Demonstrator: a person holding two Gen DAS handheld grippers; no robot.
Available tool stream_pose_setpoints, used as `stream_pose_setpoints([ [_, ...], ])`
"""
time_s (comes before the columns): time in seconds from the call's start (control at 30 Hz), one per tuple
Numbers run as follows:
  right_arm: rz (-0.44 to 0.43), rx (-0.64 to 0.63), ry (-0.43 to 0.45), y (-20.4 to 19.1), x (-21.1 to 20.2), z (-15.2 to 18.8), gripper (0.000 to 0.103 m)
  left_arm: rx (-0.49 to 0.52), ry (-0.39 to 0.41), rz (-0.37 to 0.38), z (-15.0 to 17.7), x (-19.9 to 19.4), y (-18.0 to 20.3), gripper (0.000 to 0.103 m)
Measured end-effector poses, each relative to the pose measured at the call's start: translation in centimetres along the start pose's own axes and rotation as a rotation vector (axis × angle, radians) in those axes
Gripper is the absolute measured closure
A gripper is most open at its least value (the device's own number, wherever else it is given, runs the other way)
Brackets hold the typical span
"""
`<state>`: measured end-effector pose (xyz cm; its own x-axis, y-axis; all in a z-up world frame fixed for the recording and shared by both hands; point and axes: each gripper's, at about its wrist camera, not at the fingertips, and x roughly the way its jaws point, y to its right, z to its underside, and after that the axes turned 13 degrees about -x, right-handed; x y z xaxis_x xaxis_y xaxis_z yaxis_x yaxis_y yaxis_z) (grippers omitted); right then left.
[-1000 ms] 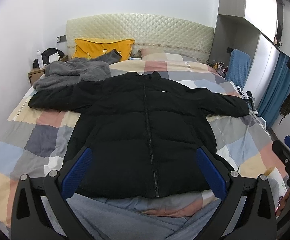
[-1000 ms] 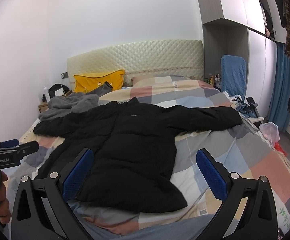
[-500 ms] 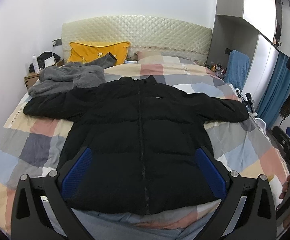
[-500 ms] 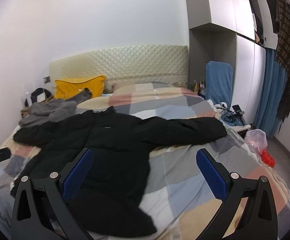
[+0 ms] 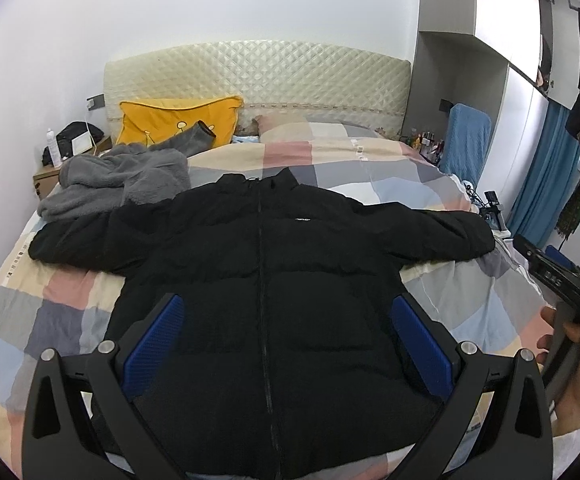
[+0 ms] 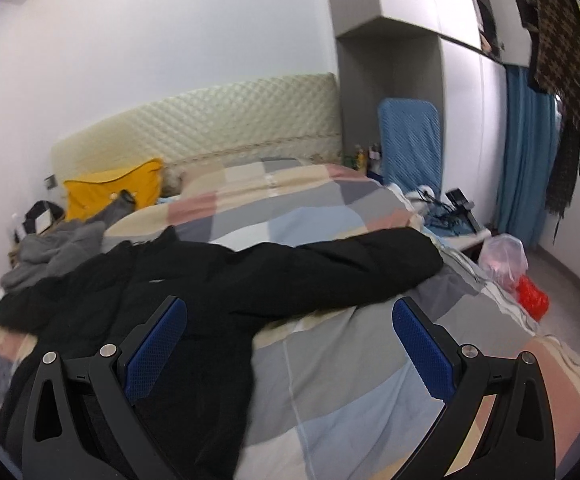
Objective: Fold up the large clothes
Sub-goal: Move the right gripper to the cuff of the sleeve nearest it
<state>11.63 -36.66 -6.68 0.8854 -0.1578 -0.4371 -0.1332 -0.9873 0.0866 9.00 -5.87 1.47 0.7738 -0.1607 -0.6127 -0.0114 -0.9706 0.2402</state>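
Lying front-up with its zip closed and both sleeves spread wide, the black quilted puffer jacket (image 5: 274, 280) covers the middle of the pastel checked bedspread (image 5: 70, 308). It looks bulky, soft and springy, with a probably slick shell, so a pinch at a cuff or hem corner should hold best. The left gripper (image 5: 286, 336) hovers spread and empty above the hem; the right gripper (image 6: 290, 344), also spread and empty, faces the sleeve at 1 o'clock. A grey fleece garment (image 5: 118, 180) lies at 10 o'clock.
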Motion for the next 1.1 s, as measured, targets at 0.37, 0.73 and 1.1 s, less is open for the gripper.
stream_pose_setpoints([
  [0.37, 0.037, 0.04, 0.08, 2.7, 5.3, -1.1, 0.0, -0.006, -0.013, -0.01, -1.1, 3.4, 0.5, 0.0],
  [0.73, 0.108, 0.112, 0.008, 6.8, 13.7, 0.2, 0.001, -0.013, -0.049, -0.025, -1.4, 6.0, 0.3, 0.0],
  [1.1, 0.085, 0.282, -0.083, 11.3, 20.6, 4.0, 0.02, -0.022, -0.072, -0.024, -1.1, 7.5, -0.7, 0.0],
])
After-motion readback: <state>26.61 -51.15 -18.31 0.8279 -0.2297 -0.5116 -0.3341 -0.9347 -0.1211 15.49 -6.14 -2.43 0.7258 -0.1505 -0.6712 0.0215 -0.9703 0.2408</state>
